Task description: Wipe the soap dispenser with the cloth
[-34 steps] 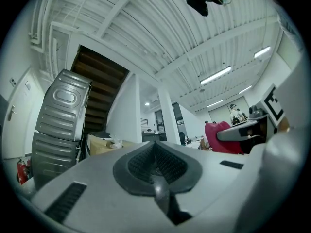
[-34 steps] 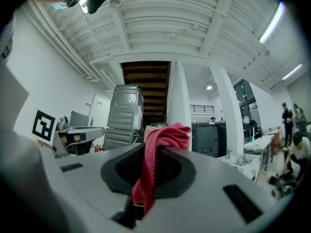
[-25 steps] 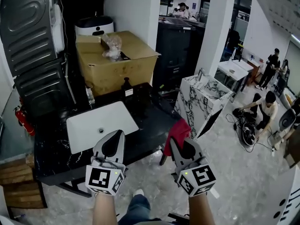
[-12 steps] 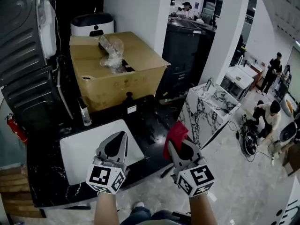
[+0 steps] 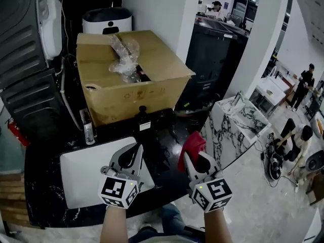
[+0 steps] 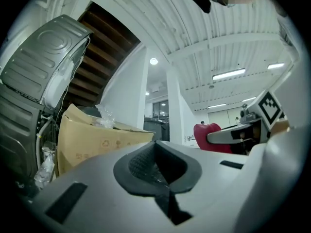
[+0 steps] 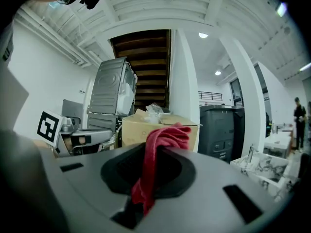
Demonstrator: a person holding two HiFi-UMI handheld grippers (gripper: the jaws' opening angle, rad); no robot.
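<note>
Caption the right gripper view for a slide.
Right gripper shut on the red cloth, pointing toward a cardboard box.

I see the sink point(image 5: 81, 176) set in the counter point(image 5: 43, 186) at left, the soap dispenser point(image 5: 143, 118) standing behind its far right corner, the cardboard box point(image 5: 131, 92) behind that, and a pedestal point(image 5: 238, 128) to the counter's right.

The right gripper point(image 7: 148, 170) is clamped on a red cloth point(image 7: 163, 135), a cardboard box point(image 7: 132, 131) standing beyond it.

Bright ceiling lights, perhaps fisheye-warped edges
</note>
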